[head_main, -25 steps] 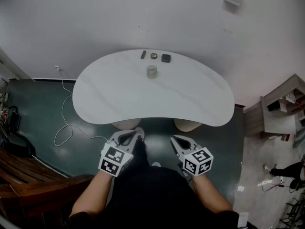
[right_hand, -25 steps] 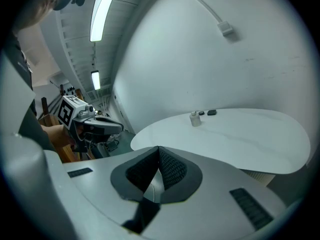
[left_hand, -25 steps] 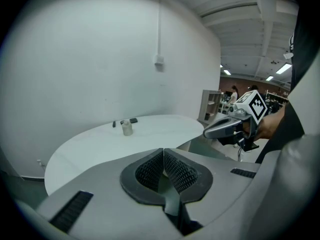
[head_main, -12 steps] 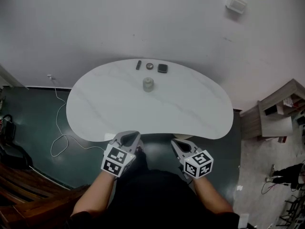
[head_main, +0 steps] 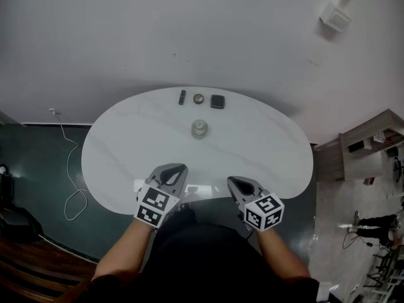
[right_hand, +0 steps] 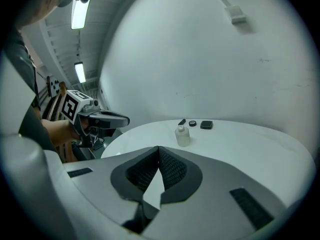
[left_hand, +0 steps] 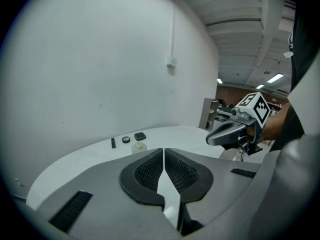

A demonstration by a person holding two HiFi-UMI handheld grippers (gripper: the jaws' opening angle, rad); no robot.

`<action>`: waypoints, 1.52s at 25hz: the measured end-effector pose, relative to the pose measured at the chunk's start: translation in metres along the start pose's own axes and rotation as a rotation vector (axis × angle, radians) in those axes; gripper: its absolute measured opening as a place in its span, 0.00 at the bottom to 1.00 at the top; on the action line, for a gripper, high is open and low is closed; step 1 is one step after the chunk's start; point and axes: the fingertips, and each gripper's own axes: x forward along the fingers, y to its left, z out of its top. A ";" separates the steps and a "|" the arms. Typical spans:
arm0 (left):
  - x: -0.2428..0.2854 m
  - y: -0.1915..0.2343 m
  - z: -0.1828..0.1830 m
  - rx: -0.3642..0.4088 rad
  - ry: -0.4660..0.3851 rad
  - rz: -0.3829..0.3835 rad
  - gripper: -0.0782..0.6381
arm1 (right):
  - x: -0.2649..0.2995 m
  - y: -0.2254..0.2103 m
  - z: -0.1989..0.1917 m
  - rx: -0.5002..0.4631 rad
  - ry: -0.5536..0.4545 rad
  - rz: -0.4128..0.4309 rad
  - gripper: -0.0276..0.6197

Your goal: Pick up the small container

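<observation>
The small container (head_main: 199,129), a clear bottle with a short neck, stands upright on the white oval table (head_main: 126,150), past its middle. In the left gripper view the container (left_hand: 138,147) sits just left of the jaw tips, far off. It also shows in the right gripper view as a clear container (right_hand: 182,135), slightly right of the tips. My left gripper (head_main: 173,171) and right gripper (head_main: 235,182) hover side by side over the table's near edge, well short of the bottle. Both are shut and hold nothing, as the left gripper (left_hand: 163,150) and right gripper (right_hand: 158,148) show in their own views.
Near the table's far edge lie a black stick (head_main: 182,97), a small round disc (head_main: 198,98) and a black square pad (head_main: 218,101). A white wall rises behind. A cable (head_main: 69,188) trails on the dark floor at left. Shelving (head_main: 369,150) stands at right.
The view has moved forward toward the table. Both grippers, earlier over the floor short of the table, now reach over its near edge. Their jaws stayed shut.
</observation>
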 end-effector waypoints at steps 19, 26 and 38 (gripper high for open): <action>0.122 0.089 -0.044 0.153 0.173 -0.092 0.42 | 0.112 -0.041 0.044 -0.019 0.079 0.008 0.03; 0.172 0.102 -0.061 0.129 0.209 -0.089 0.47 | 0.123 -0.064 0.040 -0.001 0.092 0.038 0.03; 0.234 0.100 -0.073 0.208 0.207 -0.086 0.57 | 0.107 -0.086 0.009 0.021 0.157 0.050 0.03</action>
